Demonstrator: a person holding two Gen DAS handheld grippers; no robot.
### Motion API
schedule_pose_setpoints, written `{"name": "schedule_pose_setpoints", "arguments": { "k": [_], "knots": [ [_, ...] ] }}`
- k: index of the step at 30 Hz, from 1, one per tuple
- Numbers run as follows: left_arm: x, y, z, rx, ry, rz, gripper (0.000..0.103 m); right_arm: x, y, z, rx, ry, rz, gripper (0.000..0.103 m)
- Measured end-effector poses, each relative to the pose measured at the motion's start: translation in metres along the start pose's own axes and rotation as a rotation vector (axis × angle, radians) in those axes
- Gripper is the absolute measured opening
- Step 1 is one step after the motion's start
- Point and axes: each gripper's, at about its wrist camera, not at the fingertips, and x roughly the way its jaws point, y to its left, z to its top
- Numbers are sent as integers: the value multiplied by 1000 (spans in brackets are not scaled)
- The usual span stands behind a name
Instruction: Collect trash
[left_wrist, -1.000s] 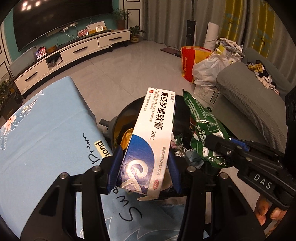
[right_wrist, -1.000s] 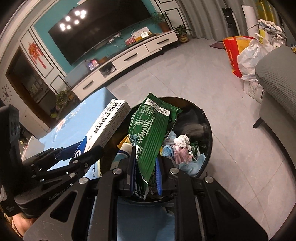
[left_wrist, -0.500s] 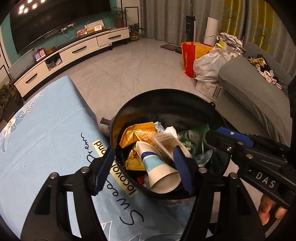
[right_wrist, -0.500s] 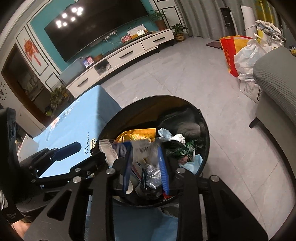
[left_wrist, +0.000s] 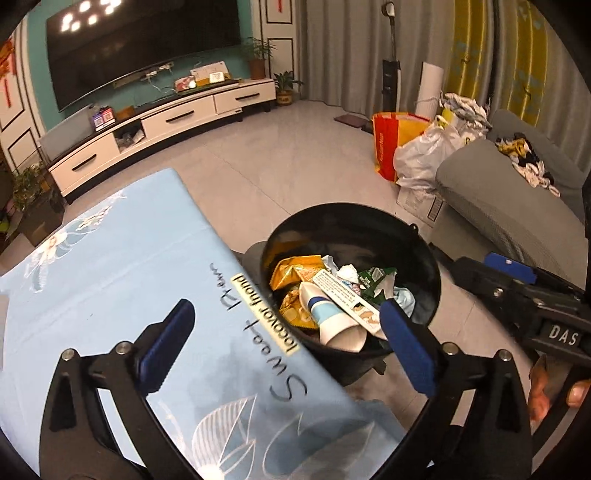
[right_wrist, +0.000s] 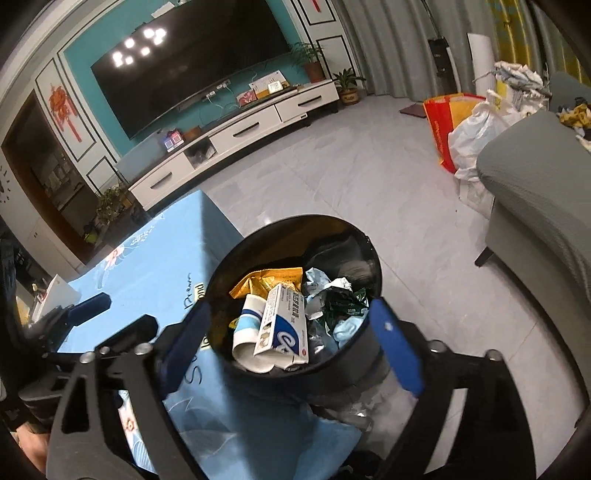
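A black round trash bin (left_wrist: 430, 266) (right_wrist: 365, 350) stands beside the blue-clothed table (left_wrist: 110, 258) (right_wrist: 159, 266). In it lie a white and blue medicine box (right_wrist: 282, 328) (left_wrist: 347, 297), a green wrapper (right_wrist: 345, 304) (left_wrist: 373, 277), a paper cup (left_wrist: 332, 321) (right_wrist: 247, 332), yellow snack packs (left_wrist: 295, 271) and tissues. My left gripper (left_wrist: 288, 343) is open and empty above the table edge and bin. My right gripper (right_wrist: 291, 343) is open and empty above the bin.
A grey sofa (left_wrist: 517, 206) (right_wrist: 539, 192) stands at the right. White and red bags (left_wrist: 417, 155) sit on the floor behind it. A white TV cabinet (left_wrist: 166, 125) lines the far wall. Grey floor lies between.
Both grippers opened wide. The medicine box dropped from the left gripper and the green wrapper from the right into the bin. Both grippers rose and drew back.
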Motion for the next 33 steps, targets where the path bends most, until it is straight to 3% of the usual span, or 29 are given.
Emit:
{"name": "schedule_pose_setpoints", "arguments": {
  "k": [1,5,9,14,18,23,33],
  "knots": [
    [-7,2,-1,-6,-5,9,100,-8,2,-1,-5,-9,-7,100],
    [-36,14,-9,-37,-17,27,100,-25,11,-6,-15,15,-25,100],
    [-70,28,-19,-100,-54,106,100,-45,24,-13,-54,11,-30,100],
    [-95,46,-33,-201,-40,38,100,-59,39,-23,-95,32,-34,100],
    [-111,57,-47,-268,-27,107,100,-69,53,-31,-133,46,-43,100],
    [-126,62,-52,-288,-16,81,100,-84,68,-35,-171,39,-54,100],
    [-155,49,-47,-258,-34,155,100,-122,87,-34,-238,-43,-104,100]
  ]
}}
